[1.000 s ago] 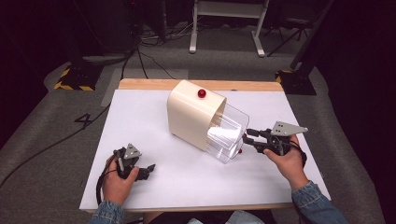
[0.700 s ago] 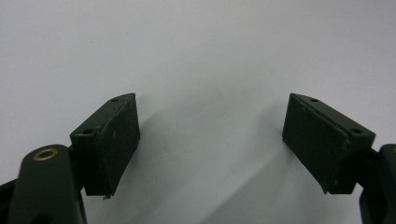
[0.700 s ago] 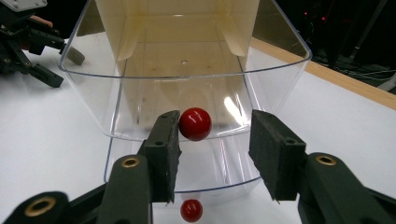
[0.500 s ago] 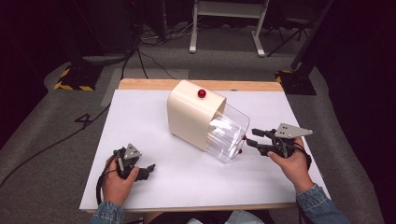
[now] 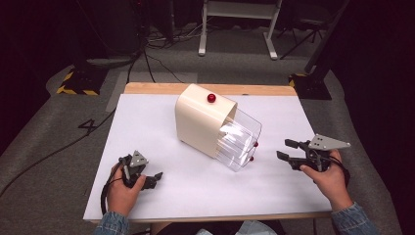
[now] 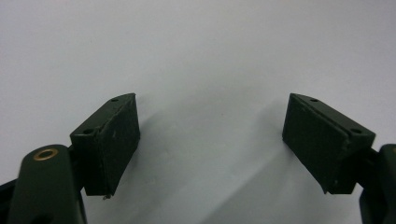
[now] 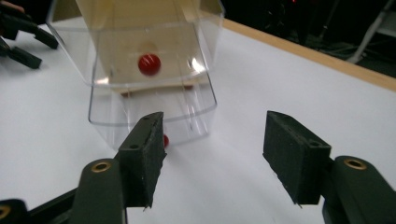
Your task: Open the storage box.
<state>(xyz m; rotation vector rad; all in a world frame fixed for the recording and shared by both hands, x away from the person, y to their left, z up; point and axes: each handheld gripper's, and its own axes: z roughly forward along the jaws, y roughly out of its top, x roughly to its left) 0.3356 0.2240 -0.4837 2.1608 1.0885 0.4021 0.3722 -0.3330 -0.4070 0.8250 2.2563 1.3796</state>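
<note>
A cream box [image 5: 200,122] with a red knob [image 5: 211,98] on top stands mid-table. Its clear drawer [image 5: 240,142] sticks out toward the right, with two small red knobs [image 5: 255,145] on its front. My right gripper [image 5: 283,149] is just right of the drawer, apart from it. Its jaws have just been opening and nothing is between them. The right gripper view looks past the right gripper [image 7: 212,140] at the clear drawer [image 7: 149,93] and a red knob [image 7: 149,64]. My left gripper [image 5: 155,179] rests open at the front left, and only bare white table lies beneath the left gripper [image 6: 210,135].
The white tabletop [image 5: 147,127] has a wooden strip [image 5: 254,89] along its far edge. Beyond it, on the grey floor, lie cables [image 5: 147,54], a white stand's legs [image 5: 237,29] and a yellow-and-black striped base [image 5: 76,85].
My right gripper has drawn back to the right, away from the drawer's front, and its jaws have spread. The left gripper has not moved.
</note>
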